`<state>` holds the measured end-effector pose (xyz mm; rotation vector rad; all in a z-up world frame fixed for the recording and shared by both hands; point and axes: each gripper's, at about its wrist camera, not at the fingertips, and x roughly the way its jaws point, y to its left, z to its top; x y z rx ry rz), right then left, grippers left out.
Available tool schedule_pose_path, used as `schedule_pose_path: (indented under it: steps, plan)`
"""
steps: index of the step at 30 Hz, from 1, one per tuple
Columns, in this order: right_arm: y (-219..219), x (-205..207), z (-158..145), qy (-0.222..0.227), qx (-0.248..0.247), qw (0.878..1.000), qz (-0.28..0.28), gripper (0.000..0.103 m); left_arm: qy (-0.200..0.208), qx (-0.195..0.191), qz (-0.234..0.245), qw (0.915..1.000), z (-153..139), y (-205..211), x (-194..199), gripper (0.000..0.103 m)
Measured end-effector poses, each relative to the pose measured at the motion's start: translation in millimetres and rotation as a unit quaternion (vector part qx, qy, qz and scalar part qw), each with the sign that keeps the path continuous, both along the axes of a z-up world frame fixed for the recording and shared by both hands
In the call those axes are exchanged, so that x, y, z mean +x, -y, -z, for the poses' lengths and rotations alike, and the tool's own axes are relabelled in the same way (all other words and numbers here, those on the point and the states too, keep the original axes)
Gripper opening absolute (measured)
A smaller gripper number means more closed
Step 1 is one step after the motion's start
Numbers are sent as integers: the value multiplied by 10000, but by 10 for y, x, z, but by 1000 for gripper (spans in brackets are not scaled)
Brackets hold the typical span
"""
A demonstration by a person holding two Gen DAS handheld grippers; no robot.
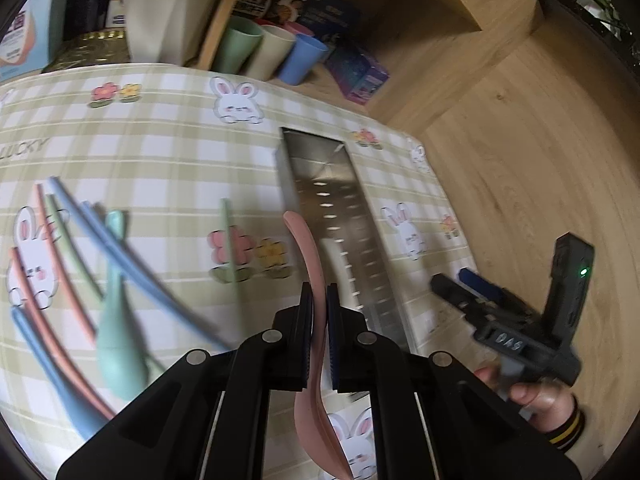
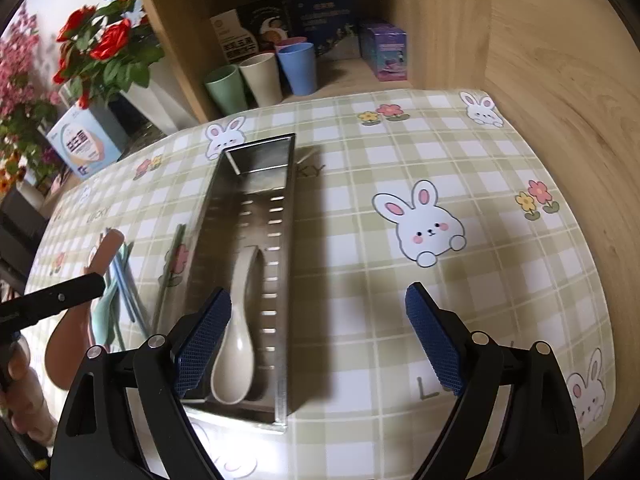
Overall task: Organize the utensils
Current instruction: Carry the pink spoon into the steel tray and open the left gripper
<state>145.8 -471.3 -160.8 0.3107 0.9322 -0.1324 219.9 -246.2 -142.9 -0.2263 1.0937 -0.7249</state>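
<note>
My left gripper (image 1: pixel 319 300) is shut on a pink spoon (image 1: pixel 308 256), held above the mat, handle pointing toward the steel utensil tray (image 1: pixel 340 216). The pink spoon also shows in the right wrist view (image 2: pixel 68 340). My right gripper (image 2: pixel 318 320) is open and empty, just above the near end of the steel tray (image 2: pixel 282 320), which holds a beige spoon (image 2: pixel 238 340). On the mat to the left lie a green spoon (image 1: pixel 116 320), blue chopsticks (image 1: pixel 120 256), pink chopsticks (image 1: pixel 60 276), a green chopstick (image 1: pixel 230 248) and a blue spoon (image 1: pixel 48 376).
The checked bunny mat (image 2: pixel 460 280) covers a wooden table (image 1: pixel 540 140). At the back stand three cups (image 2: pixel 260 78), boxes (image 2: pixel 386 52) in a wooden shelf, and a flower pot (image 1: pixel 164 12). The right gripper also shows in the left wrist view (image 1: pixel 472 280).
</note>
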Motion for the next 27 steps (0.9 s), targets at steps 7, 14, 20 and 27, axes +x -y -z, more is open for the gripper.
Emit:
schedule_pose_path:
  steps: [7, 14, 20, 27]
  plan:
    - [67, 29, 36, 14, 103, 9999, 9, 86, -75, -121, 125, 9998, -8, 354, 65, 7]
    - [145, 48, 89, 18, 205, 9997, 90, 86, -331, -176, 170, 9992, 191, 669, 131, 7]
    - [213, 9, 173, -16, 303, 9994, 160, 86, -538, 41, 155, 9984, 434, 872, 198, 7]
    - [300, -35, 248, -71, 370, 9990, 260, 86, -498, 205, 188, 9984, 516, 958, 203, 7]
